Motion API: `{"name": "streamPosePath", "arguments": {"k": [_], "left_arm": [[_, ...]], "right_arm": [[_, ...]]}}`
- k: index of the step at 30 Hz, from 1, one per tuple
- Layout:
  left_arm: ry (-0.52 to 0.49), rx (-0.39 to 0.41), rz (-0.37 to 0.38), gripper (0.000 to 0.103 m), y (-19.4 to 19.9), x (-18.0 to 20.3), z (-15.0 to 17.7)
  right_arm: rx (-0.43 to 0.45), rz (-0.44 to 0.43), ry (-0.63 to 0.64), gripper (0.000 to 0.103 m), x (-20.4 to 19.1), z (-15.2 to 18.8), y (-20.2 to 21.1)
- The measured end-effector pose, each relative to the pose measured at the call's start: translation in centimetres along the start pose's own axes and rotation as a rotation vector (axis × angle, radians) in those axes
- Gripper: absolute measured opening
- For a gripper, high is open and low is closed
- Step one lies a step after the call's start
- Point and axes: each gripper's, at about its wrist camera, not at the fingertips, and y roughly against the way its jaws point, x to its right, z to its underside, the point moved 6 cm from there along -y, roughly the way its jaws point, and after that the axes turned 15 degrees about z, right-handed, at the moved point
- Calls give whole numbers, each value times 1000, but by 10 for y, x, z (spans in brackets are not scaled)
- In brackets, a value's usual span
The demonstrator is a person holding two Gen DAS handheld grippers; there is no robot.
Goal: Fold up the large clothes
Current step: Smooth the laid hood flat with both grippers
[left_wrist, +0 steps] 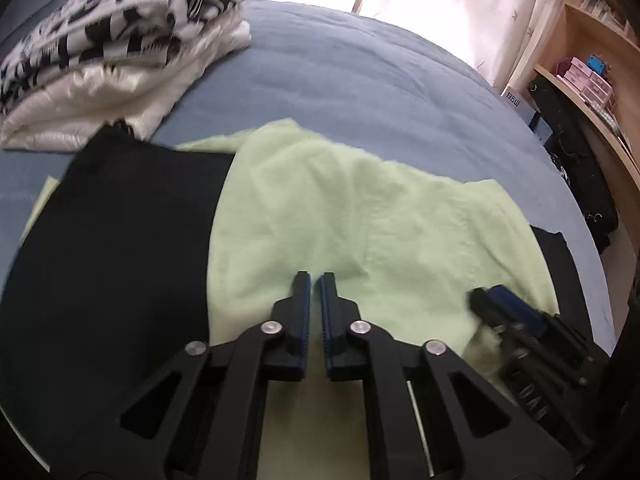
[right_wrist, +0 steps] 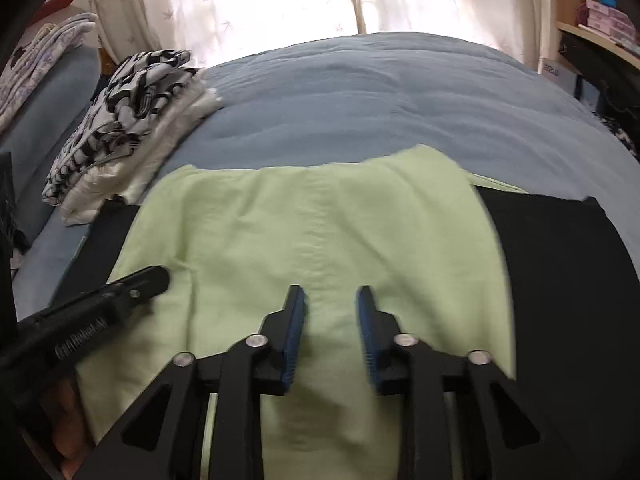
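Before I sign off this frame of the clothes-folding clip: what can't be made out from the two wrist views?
- Near edge of the light green garment: hidden in both views, under the gripper bodies.
- Black board under it: middle covered by the garment; left wrist view's rim cuts its near left corner.
- Right gripper in the left wrist view: motion-blurred.
- Boxes on the shelf: labels too small.
- Folded stack: lower white items unclear, covered by the patterned one.
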Motion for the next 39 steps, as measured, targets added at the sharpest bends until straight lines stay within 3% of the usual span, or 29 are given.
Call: {"name": "streamPosePath", "arguments": {"k": [2,5,7,11,18,22,26,33,39], "left_arm": [[-4,11,15,1,1,-5,1],[3,15,22,1,4,-13,2],[14,17,35,1,6,-15,3],[-25,9,-2,1,19,-4,3],[-125,50,44,1,60,46,28],[-146,5,42,1,63,54,63],[-161,-23,7,2,58,46,91],[-135,-39,-1,3,69,43,93],[-126,-45,-25,3,99,51,104]], "right_arm": [[1,-8,-31,0,15,2,-3],[-8,23,-66,0,34,5,-5],[-25,0,-86,0,41,6,-2],[-55,-50,-125,6,50,8,16],[-38,-164,-77,10,16,25,65],[-86,-161,-20,10,2,61,64],[-84,-179,-44,11,5,84,69],[-123,-168,-74,13,12,97,71],[-93,-196,-114,16,30,98,112]]}}
